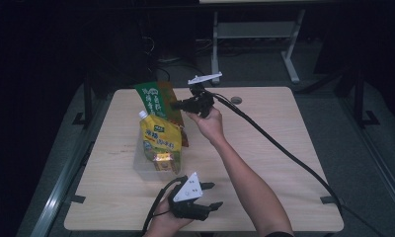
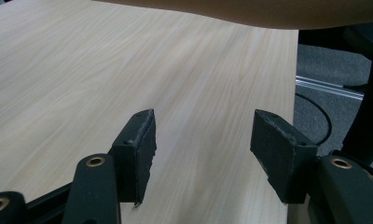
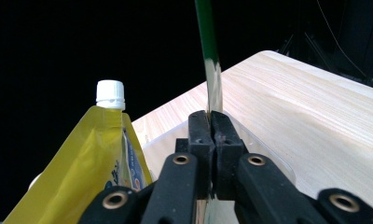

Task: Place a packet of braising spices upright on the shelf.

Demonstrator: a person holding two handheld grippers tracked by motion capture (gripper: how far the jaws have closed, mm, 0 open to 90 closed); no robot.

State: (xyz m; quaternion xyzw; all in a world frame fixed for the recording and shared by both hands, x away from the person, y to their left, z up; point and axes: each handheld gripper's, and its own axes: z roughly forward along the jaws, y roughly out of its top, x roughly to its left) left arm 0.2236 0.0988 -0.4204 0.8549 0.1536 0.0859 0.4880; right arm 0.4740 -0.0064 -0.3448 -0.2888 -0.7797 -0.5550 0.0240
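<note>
A green packet (image 1: 156, 101) stands upright at the back of a clear plastic box (image 1: 140, 167) on the wooden table (image 1: 269, 123). My right gripper (image 1: 178, 105) is shut on the packet's right edge. In the right gripper view the jaws (image 3: 210, 119) pinch the thin green edge (image 3: 208, 51). A yellow spout pouch (image 1: 158, 140) with a white cap leans in the box in front of the green packet; it shows again as the yellow pouch (image 3: 89, 163). My left gripper (image 1: 214, 195) hovers open near the table's front edge, its jaws (image 2: 201, 121) apart over bare wood.
The right gripper's black cable (image 1: 279, 145) runs across the table to its right front corner. A forearm (image 2: 268, 11) crosses above the left gripper. A small round grommet (image 1: 236, 100) sits near the back edge. Table legs and dark floor lie beyond.
</note>
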